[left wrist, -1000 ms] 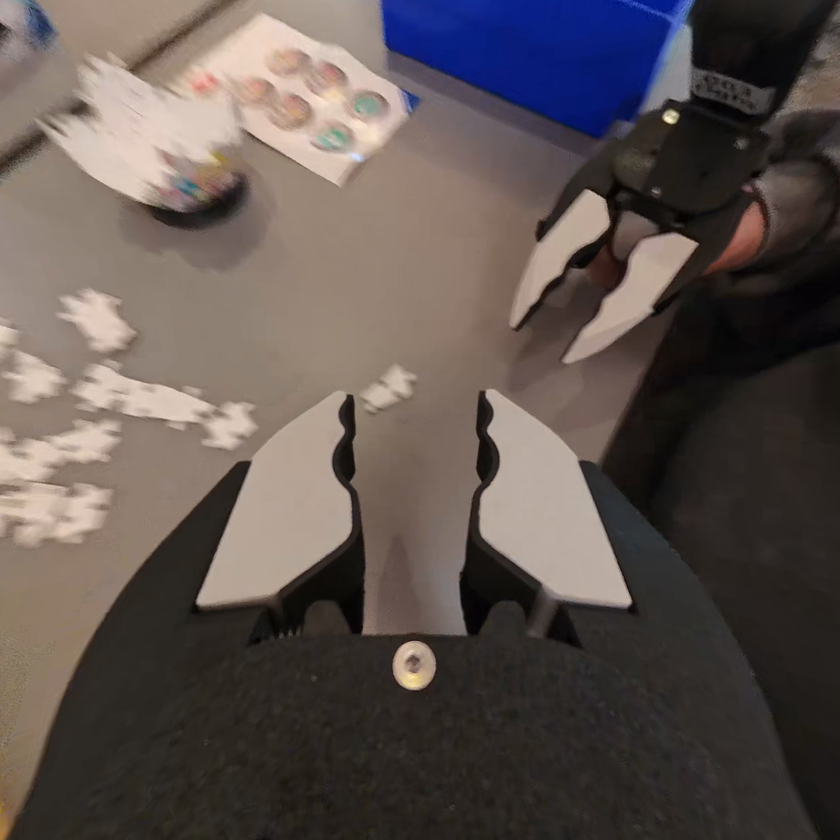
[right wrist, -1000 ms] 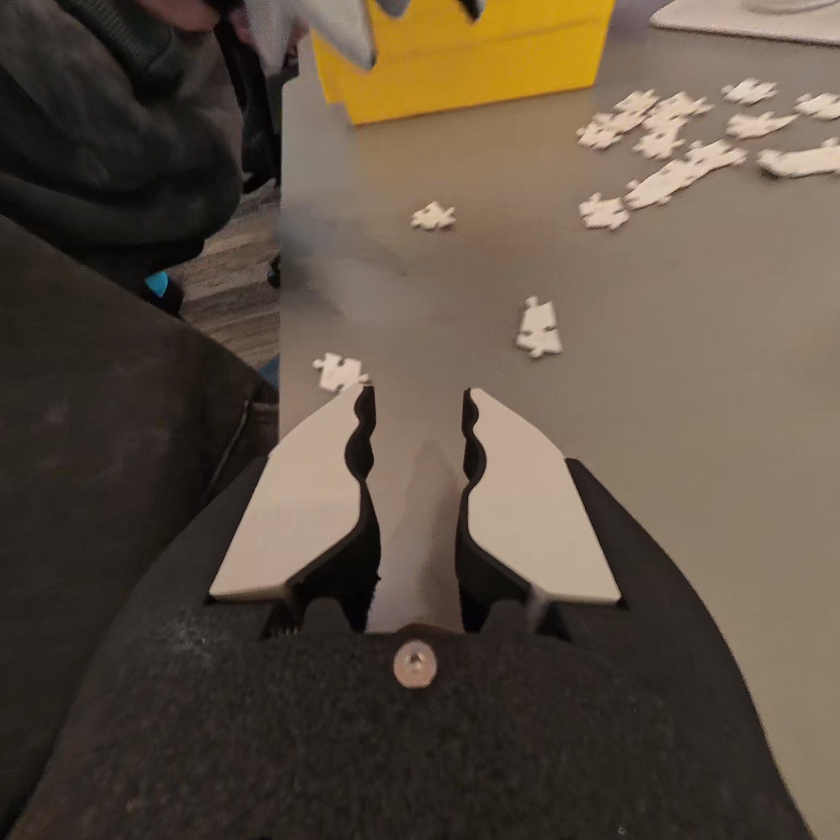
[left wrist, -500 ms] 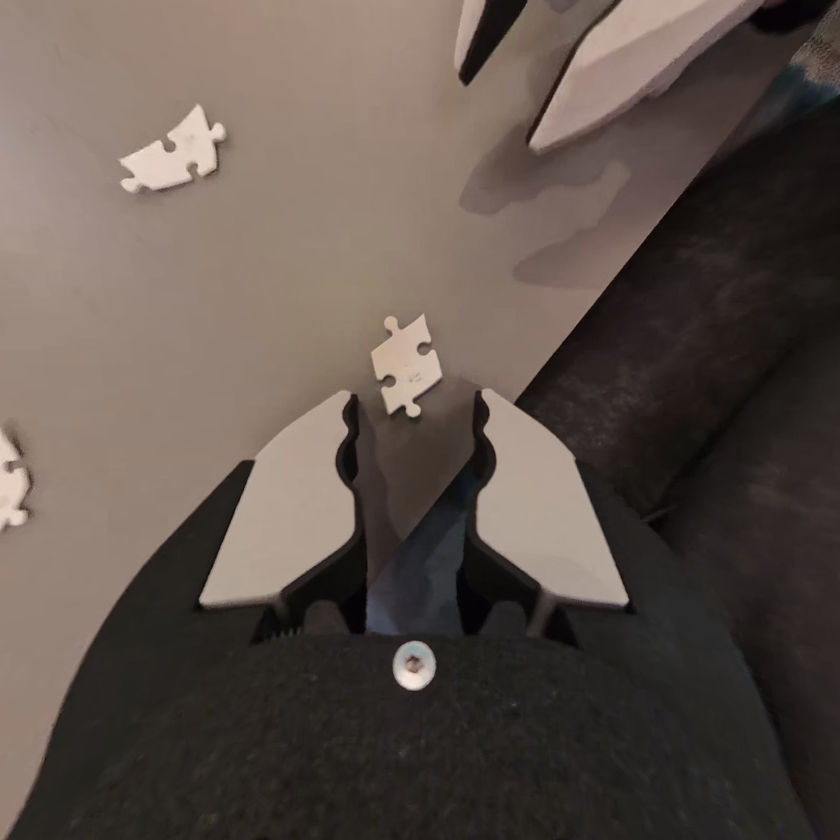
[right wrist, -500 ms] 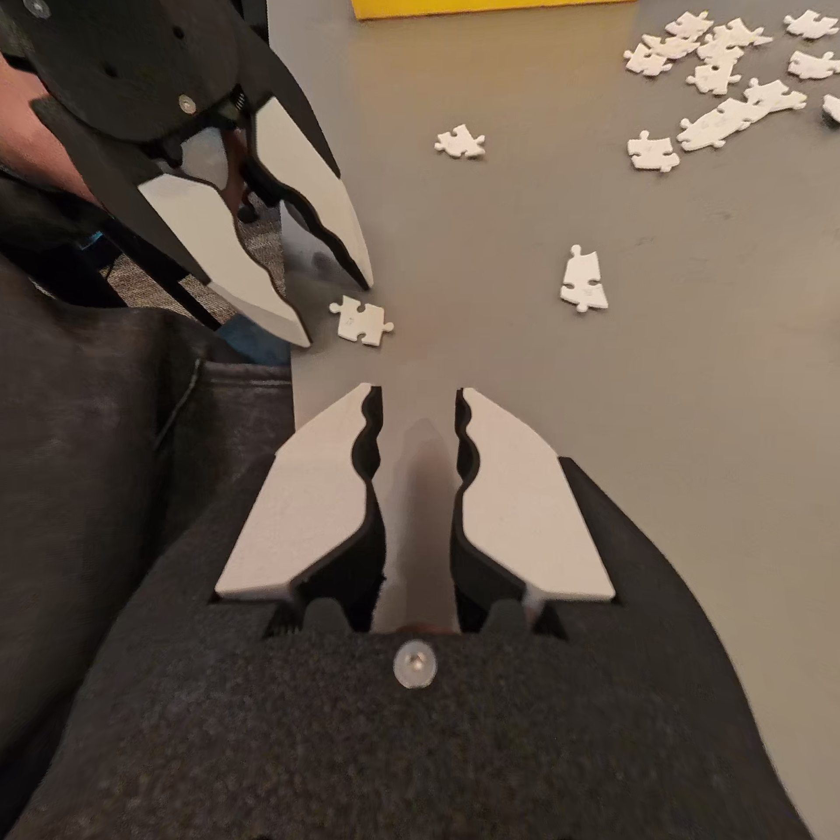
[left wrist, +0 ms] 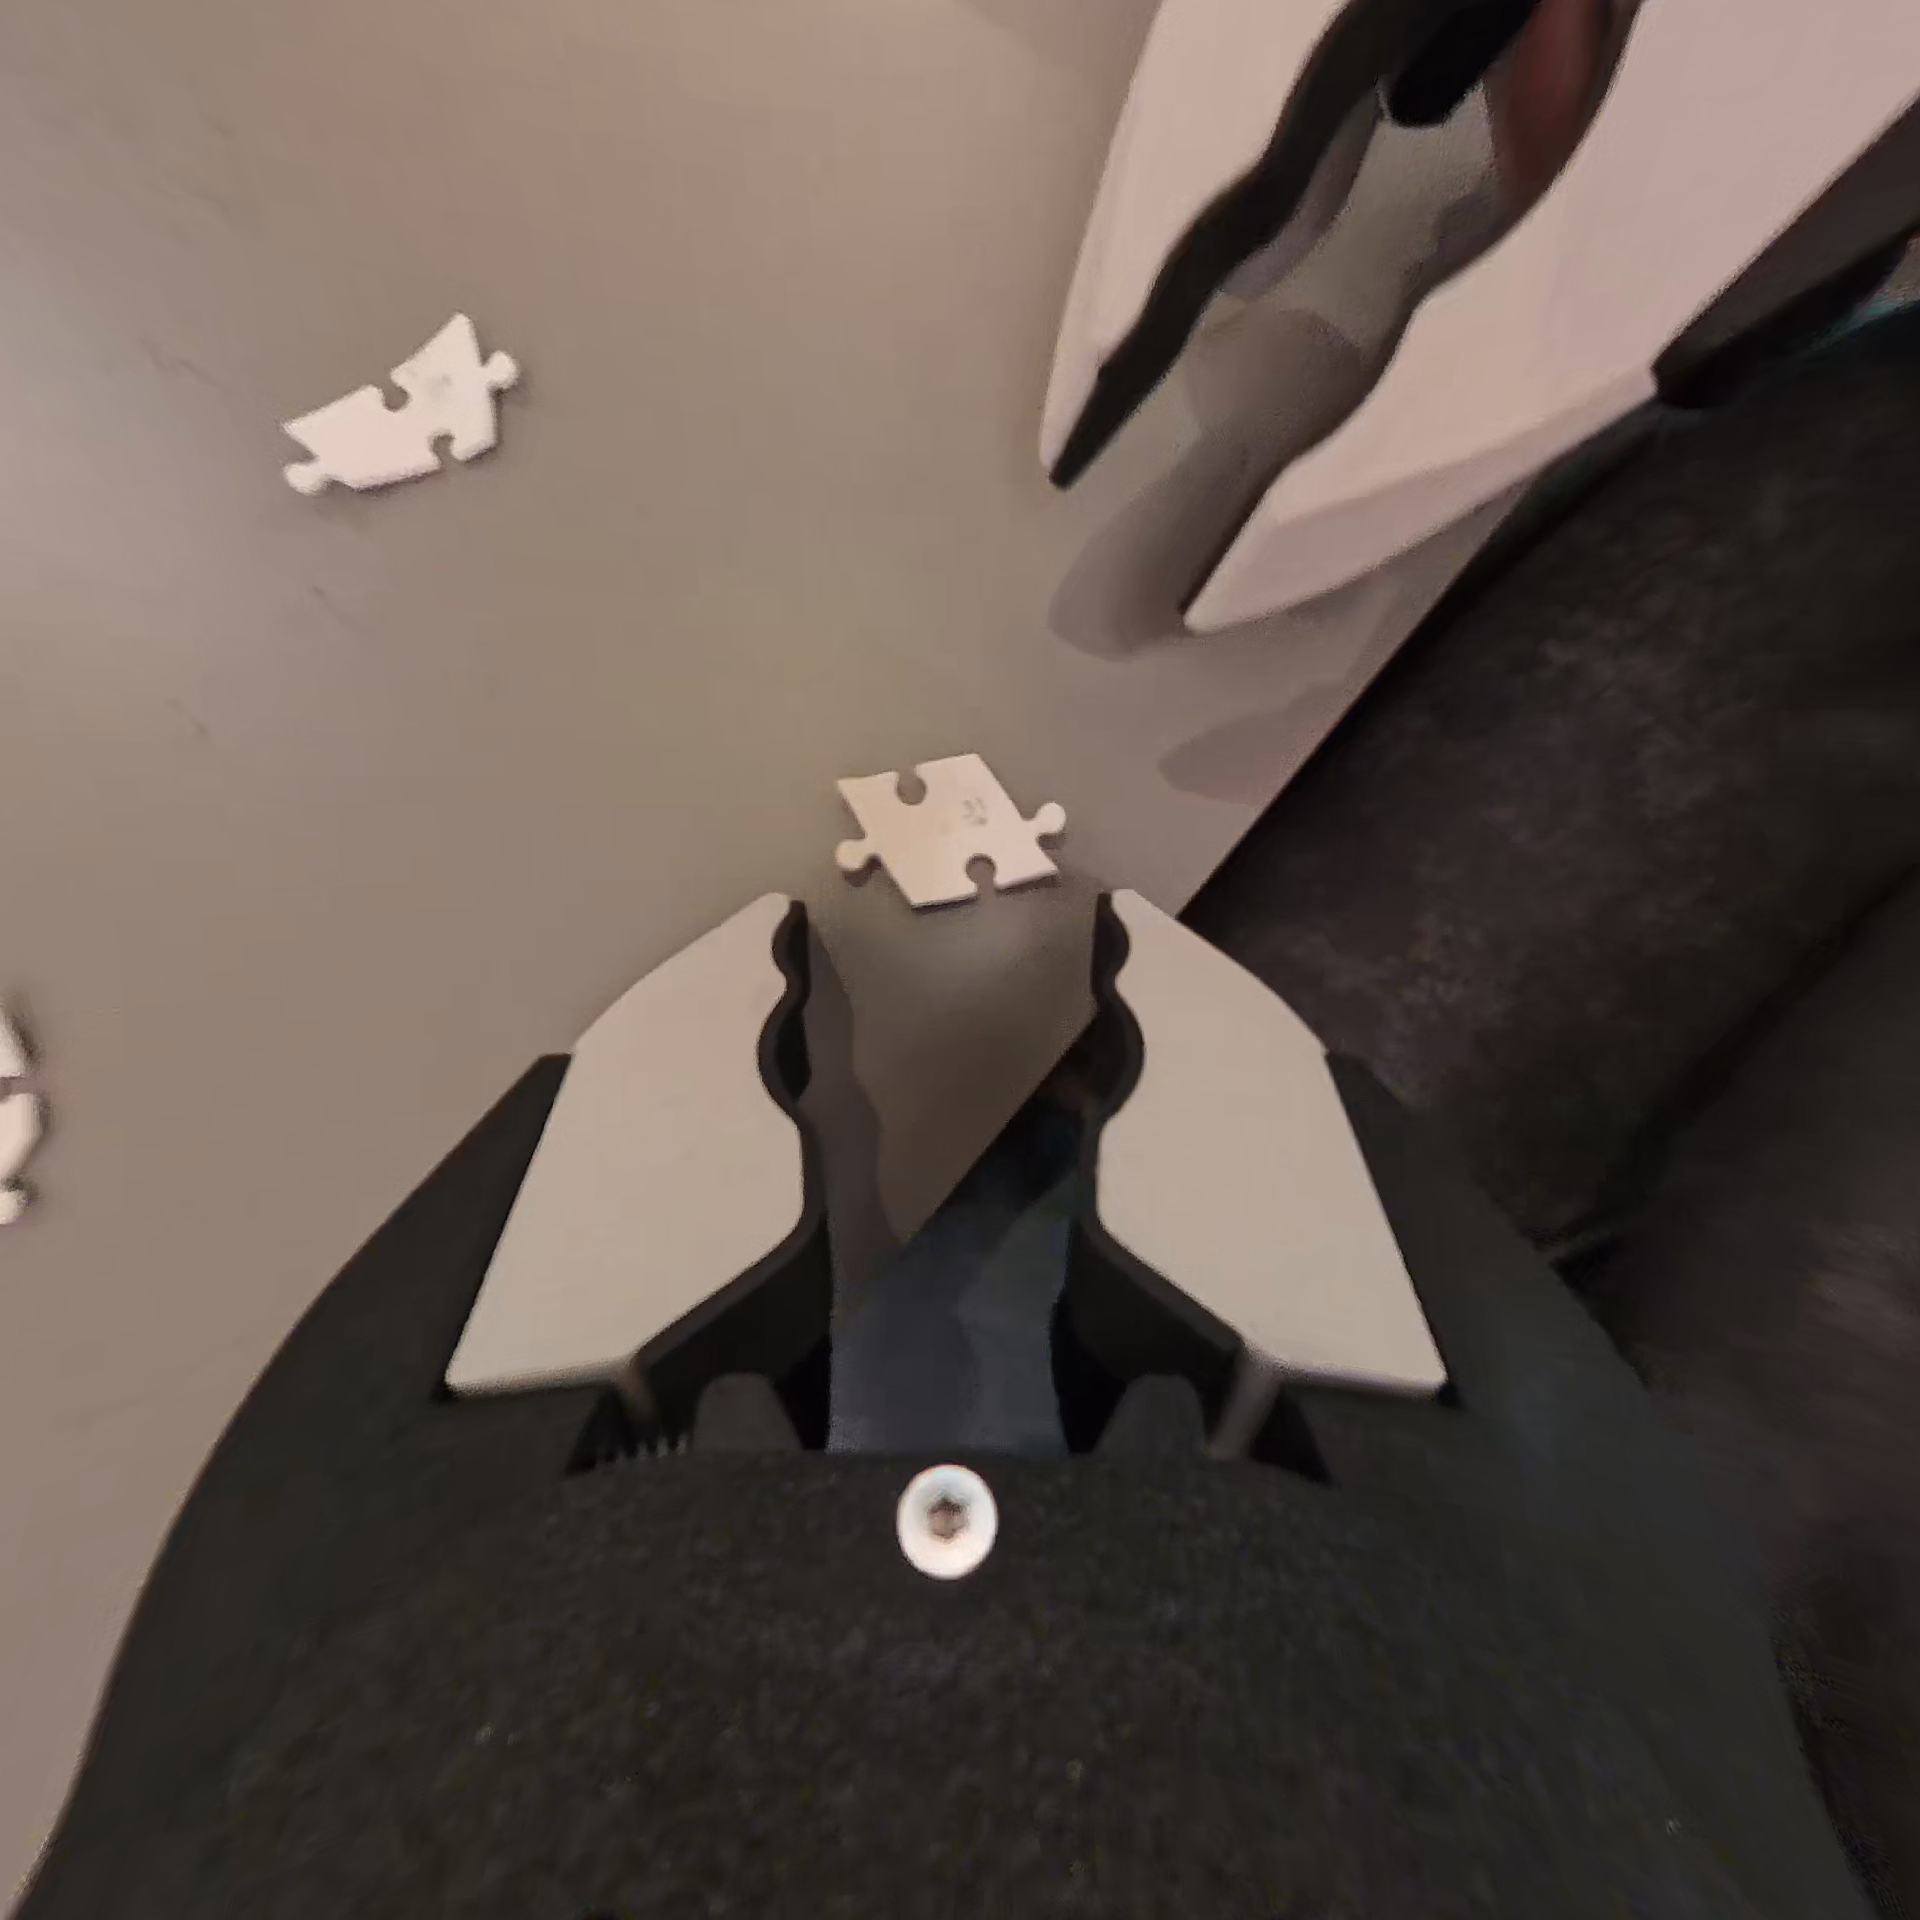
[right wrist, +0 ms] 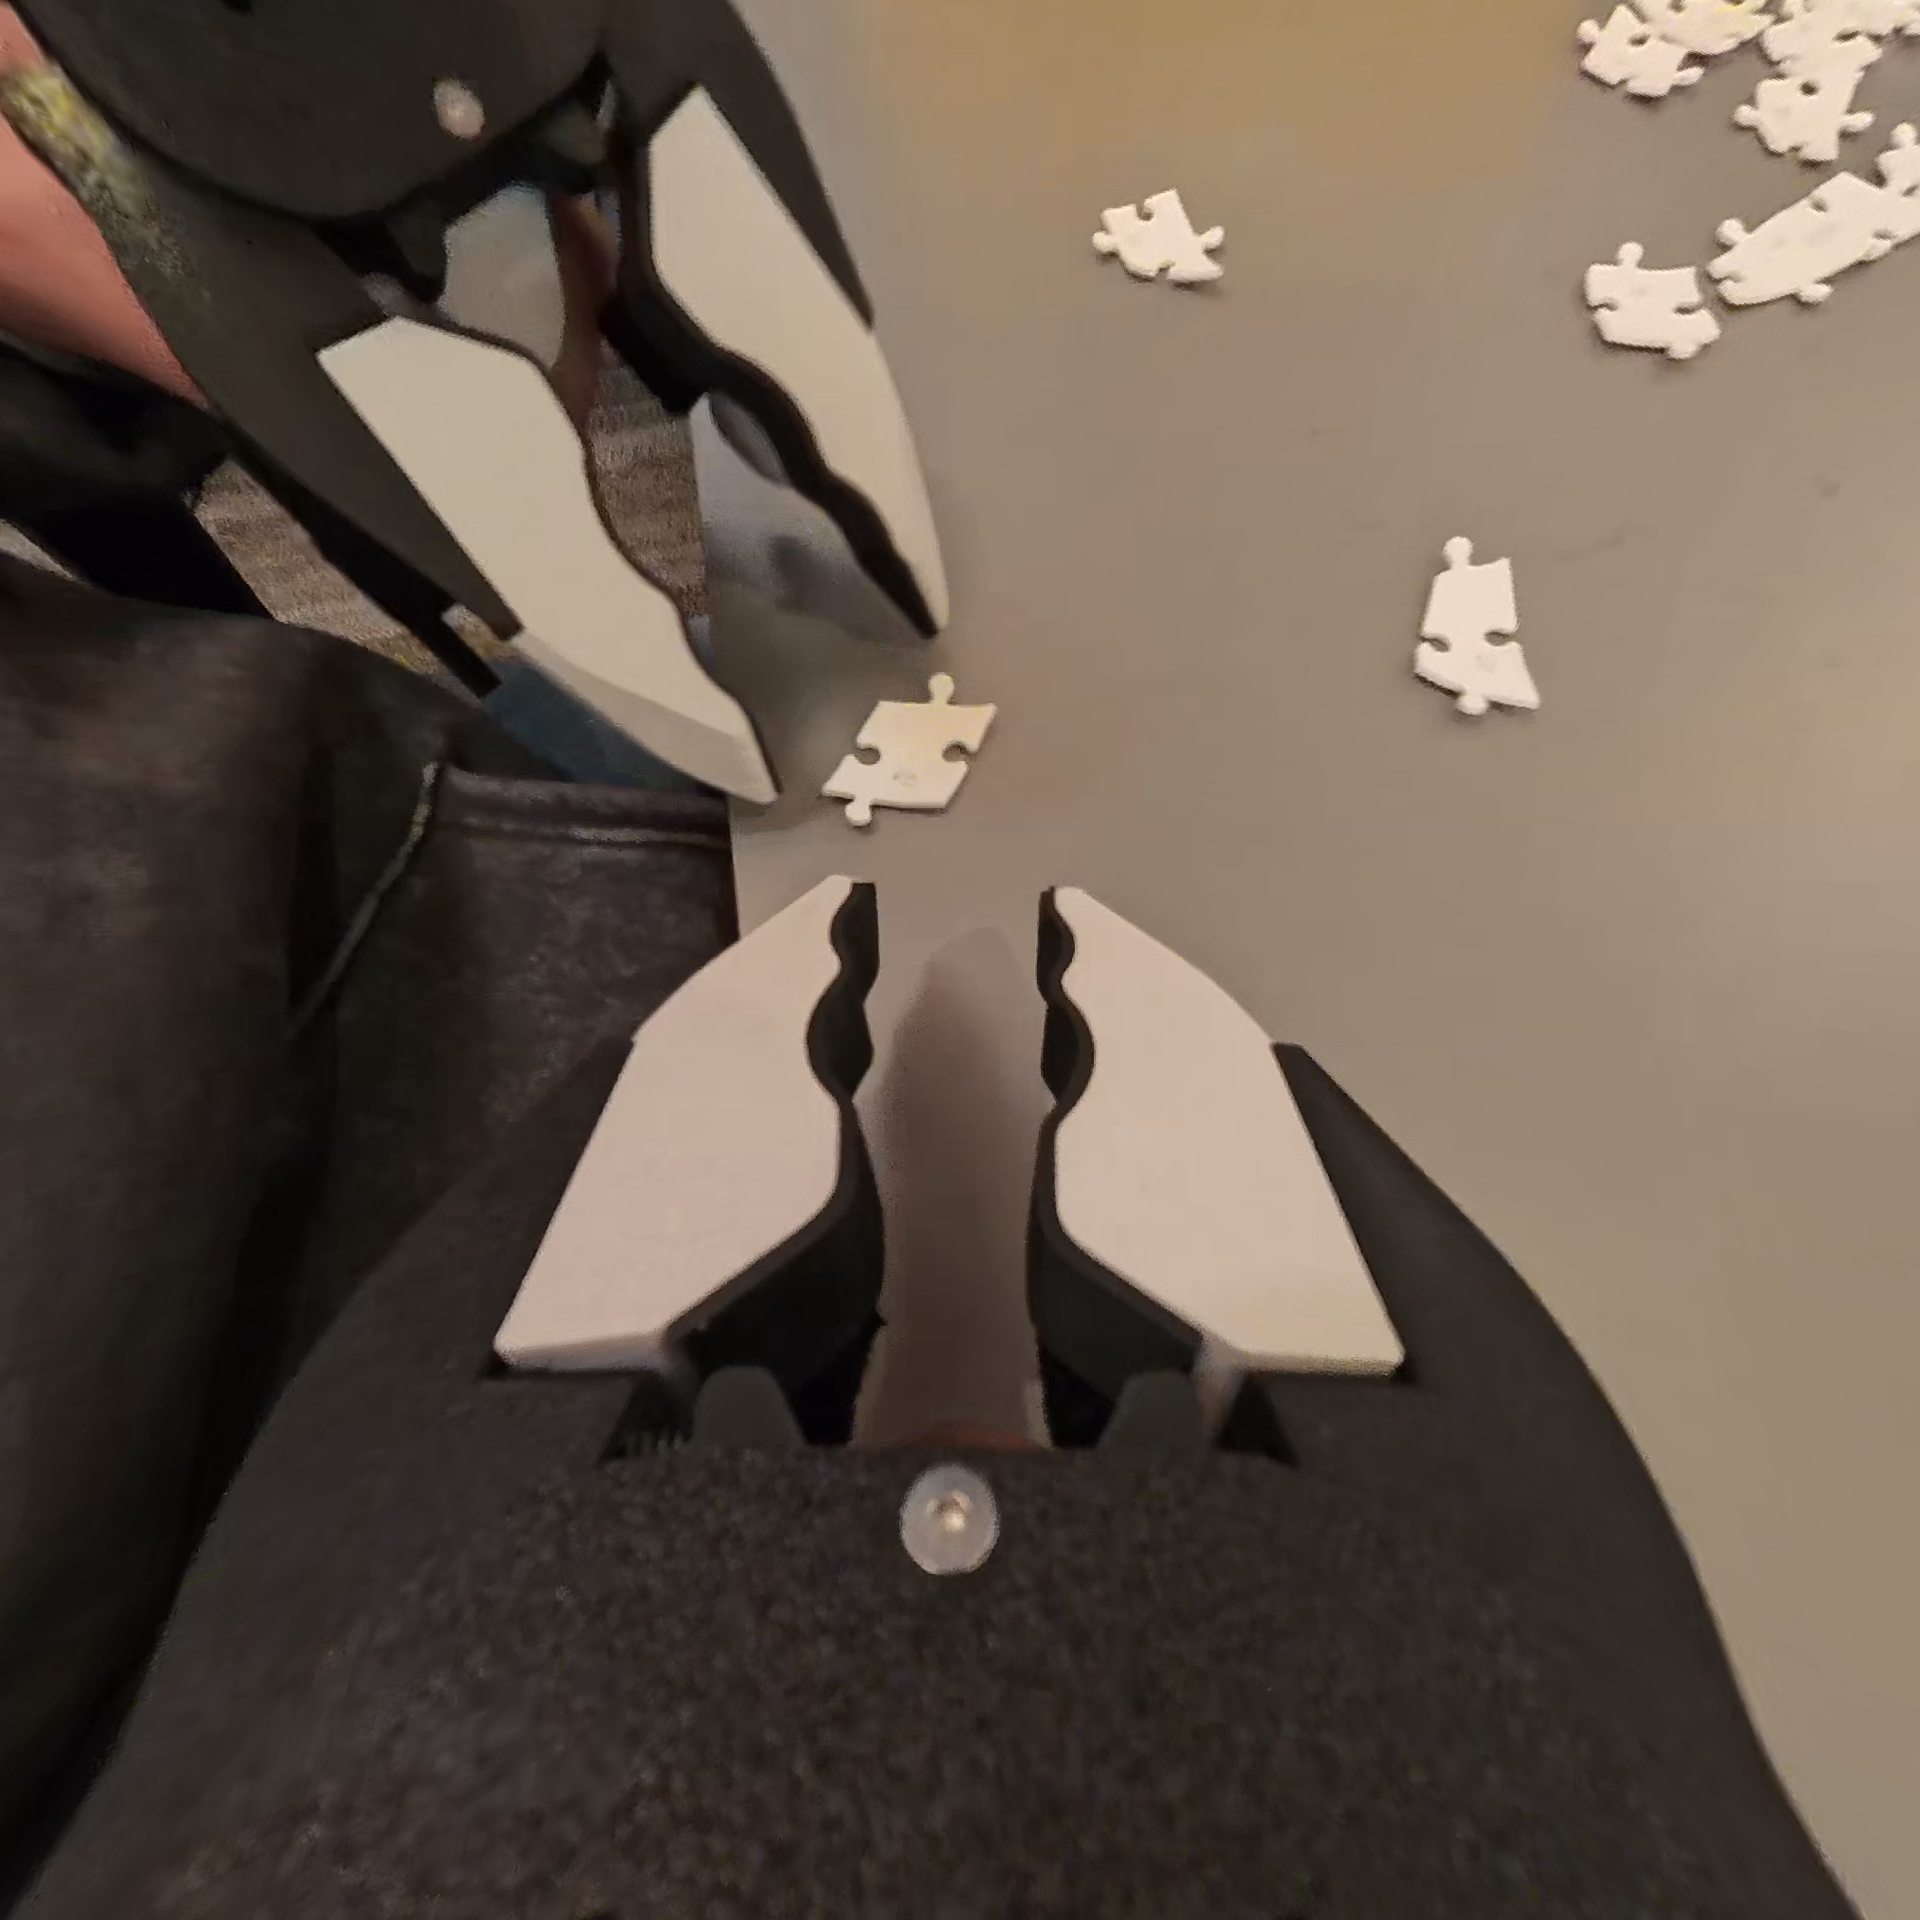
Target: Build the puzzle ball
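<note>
Near the edge of the grey table (left wrist: 520,675) lies a single white puzzle piece (left wrist: 951,828), flat and untouched. The left hand-held gripper (left wrist: 948,906) hangs just short of it, jaws parted and empty. The right hand-held gripper (right wrist: 956,896) is also parted, holding nothing. More loose pieces (right wrist: 1652,301) lie scattered farther off.
</note>
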Demonstrator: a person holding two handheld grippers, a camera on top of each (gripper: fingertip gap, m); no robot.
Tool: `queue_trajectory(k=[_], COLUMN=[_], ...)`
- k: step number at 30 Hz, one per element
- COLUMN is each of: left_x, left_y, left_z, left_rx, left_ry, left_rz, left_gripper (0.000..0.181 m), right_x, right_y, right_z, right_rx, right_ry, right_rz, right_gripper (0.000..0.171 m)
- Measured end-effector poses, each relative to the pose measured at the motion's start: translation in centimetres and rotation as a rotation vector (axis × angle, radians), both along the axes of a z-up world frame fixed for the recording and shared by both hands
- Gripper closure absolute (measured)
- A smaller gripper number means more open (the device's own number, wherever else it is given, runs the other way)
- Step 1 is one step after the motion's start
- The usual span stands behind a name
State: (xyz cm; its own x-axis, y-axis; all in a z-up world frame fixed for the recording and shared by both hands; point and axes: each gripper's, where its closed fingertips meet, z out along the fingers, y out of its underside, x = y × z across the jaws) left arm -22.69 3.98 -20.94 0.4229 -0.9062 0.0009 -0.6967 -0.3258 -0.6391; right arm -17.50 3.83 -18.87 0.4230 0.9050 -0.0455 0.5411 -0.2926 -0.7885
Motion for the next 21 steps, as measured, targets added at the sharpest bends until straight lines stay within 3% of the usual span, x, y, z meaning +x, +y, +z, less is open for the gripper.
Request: queue_trajectory(k=[4, 11, 16, 21], left_x=[-1.0, -1.2, -1.2, -1.3], left_y=[1.0, 0.7, 0.9, 1.0], left_z=[0.1, 2.6, 2.8, 2.2], left_rx=[0.035, -0.046, -0.075, -0.071], left_ry=[0.030, -0.148, -0.188, -0.155], left_rz=[0.023, 0.063, 0.072, 0.071], left_gripper=[0.129, 0.136, 0.136, 0.136], right_x=[-1.9, -3.6, -3.2, -3.4], right_y=[-0.8, -1.3, -0.4, -1.1], right_z=[-1.0, -2.5, -2.5, -1.6], right_rx=[-0.034, 0.042, 0.011, -0.006], right_ry=[-0.052, -0.189, -0.171, -0.134], right_rz=[0.008, -0.065, -0.117, -0.105], right_gripper=[0.144, 0.151, 0.163, 0.156])
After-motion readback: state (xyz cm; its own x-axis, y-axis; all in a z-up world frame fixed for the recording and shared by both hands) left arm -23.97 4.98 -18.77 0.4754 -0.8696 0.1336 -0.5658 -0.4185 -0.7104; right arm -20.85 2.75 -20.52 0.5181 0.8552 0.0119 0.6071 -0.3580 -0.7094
